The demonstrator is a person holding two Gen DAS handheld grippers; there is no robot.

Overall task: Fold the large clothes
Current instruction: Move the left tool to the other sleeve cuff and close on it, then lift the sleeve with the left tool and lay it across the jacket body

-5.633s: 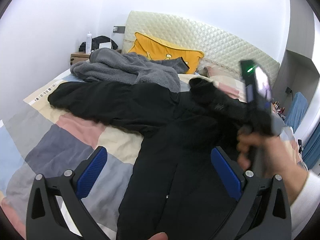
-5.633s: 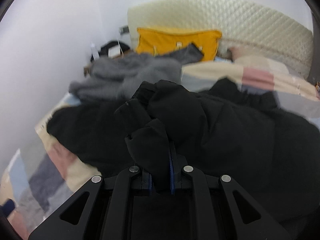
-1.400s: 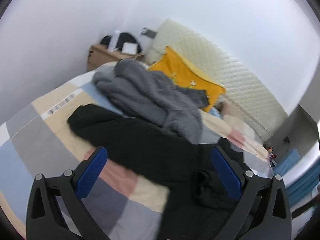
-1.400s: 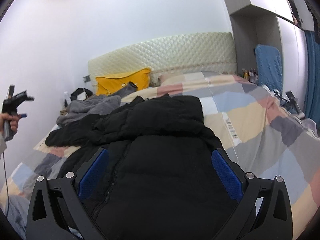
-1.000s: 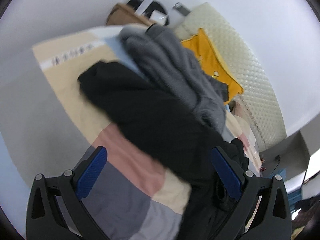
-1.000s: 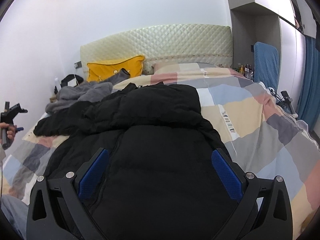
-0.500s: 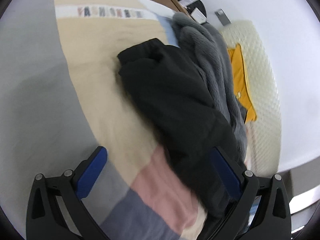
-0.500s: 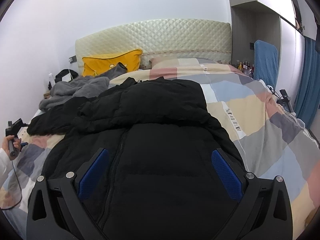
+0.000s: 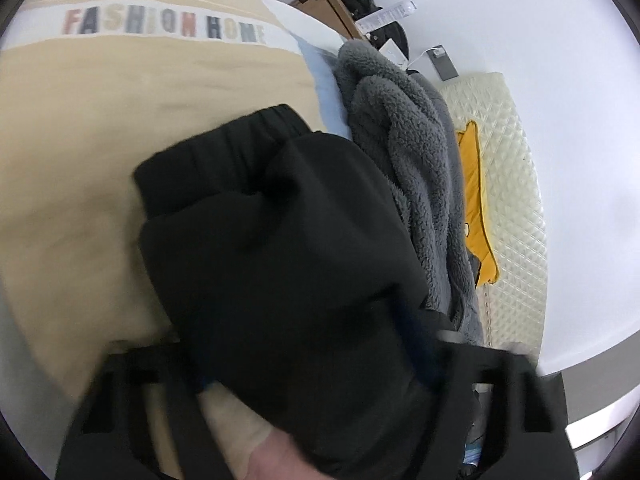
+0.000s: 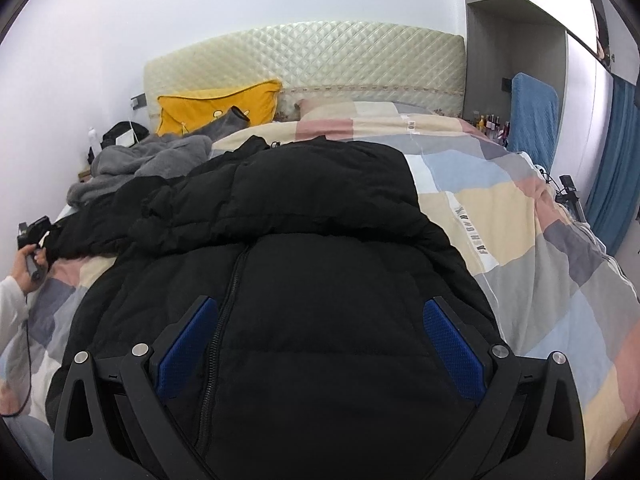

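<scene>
A large black puffer jacket [image 10: 320, 280] lies front-up on the bed, zipper toward me, its right sleeve folded across the chest. Its left sleeve [image 9: 280, 248] with an elastic cuff [image 9: 224, 152] fills the left wrist view. My left gripper [image 9: 312, 364] is down around that sleeve, the blue pads mostly buried in the fabric and the view blurred; it also shows in the right wrist view [image 10: 34, 236] at the sleeve end. My right gripper [image 10: 320, 340] is open and empty, hovering above the jacket's lower front.
A grey fleece garment [image 9: 404, 168] lies beside the sleeve toward the headboard [image 10: 312, 60], with a yellow pillow [image 10: 216, 108]. The patchwork quilt [image 10: 520, 240] covers the bed. A nightstand [image 9: 320, 8] stands at the wall; blue fabric [image 10: 532, 116] hangs at right.
My left gripper has dropped onto the jacket's left sleeve near the cuff and its fingers now straddle the fabric. My right gripper stays open, drifting slightly over the jacket.
</scene>
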